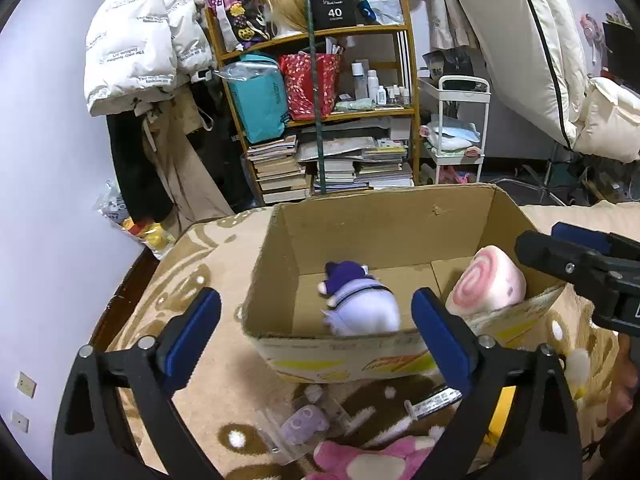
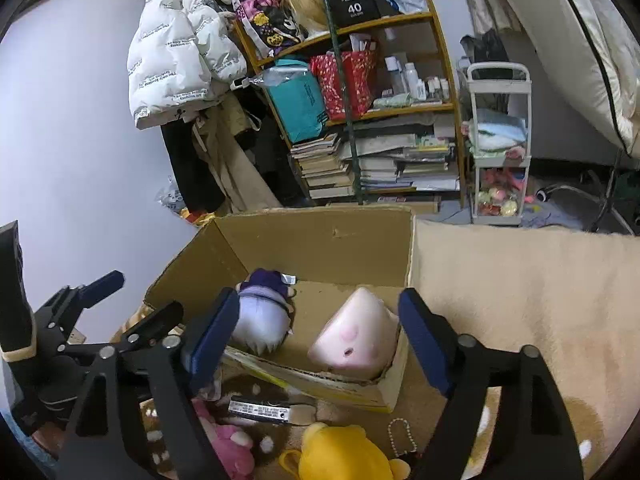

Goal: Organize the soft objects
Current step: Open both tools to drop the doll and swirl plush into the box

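Both claws, left gripper (image 1: 316,332) and right gripper (image 2: 320,340), are held wide apart, empty, tilted down over the cardboard box (image 1: 384,220); purple plush (image 1: 360,304) and pink plush (image 2: 356,340) sit inside.

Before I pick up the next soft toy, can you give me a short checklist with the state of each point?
1. Left gripper open, nothing held: ok.
2. Right gripper open, nothing held: ok.
3. Purple doll inside the cardboard box: ok.
4. Pink pig pillow inside the box: ok.
5. Free room left in the box: ok.
6. Yellow toy and pink toy put away: not ok, both lie on the blanket.
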Motion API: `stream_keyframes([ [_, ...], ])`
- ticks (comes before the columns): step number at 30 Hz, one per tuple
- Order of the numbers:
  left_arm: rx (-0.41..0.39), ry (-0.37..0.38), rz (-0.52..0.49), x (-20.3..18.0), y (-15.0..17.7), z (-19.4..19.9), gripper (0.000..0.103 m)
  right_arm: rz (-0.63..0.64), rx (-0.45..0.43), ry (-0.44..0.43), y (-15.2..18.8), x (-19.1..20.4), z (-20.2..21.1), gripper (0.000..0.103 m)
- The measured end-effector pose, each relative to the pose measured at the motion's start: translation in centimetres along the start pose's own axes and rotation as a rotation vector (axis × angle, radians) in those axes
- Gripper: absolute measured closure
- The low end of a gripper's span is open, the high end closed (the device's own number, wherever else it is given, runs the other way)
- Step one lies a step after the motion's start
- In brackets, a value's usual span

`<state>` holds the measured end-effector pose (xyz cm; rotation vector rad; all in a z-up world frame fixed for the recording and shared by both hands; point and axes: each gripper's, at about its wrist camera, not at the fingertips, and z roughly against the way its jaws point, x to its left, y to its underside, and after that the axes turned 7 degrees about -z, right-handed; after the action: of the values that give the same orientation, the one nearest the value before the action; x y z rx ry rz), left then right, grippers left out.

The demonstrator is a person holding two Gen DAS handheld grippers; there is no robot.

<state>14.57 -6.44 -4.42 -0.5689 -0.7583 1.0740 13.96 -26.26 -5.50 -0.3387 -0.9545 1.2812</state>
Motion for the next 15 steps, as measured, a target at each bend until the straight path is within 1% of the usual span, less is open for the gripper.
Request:
stream_keyframes([
  [2, 0.001, -0.009, 0.000, 0.3, 0.1, 0.4, 0.007, 0.005, -0.007, -0.005, 0.1, 0.2, 0.4, 0.011],
  [7, 0.012, -0.029, 0.016, 1.1, 0.5, 1.6, 0.007, 0.016, -0.018, -0.003, 0.2, 0.9, 1.6, 0.009],
  [9, 0.024, -0.035, 0.027, 1.6, 0.9, 2.1, 0.007, 0.022, -0.029, 0.007, 0.3, 1.1, 2.3, 0.005],
  [13, 0.051, -0.042, 0.049, 2.9, 1.6, 3.2, 0.007, 0.036, -0.054, 0.033, 0.3, 1.3, 3.6, 0.004],
  [15, 0.052, -0.047, 0.059, 3.5, 2.0, 3.9, 0.007, 0.033, -0.060, 0.039, 0.3, 1.3, 4.3, 0.003],
])
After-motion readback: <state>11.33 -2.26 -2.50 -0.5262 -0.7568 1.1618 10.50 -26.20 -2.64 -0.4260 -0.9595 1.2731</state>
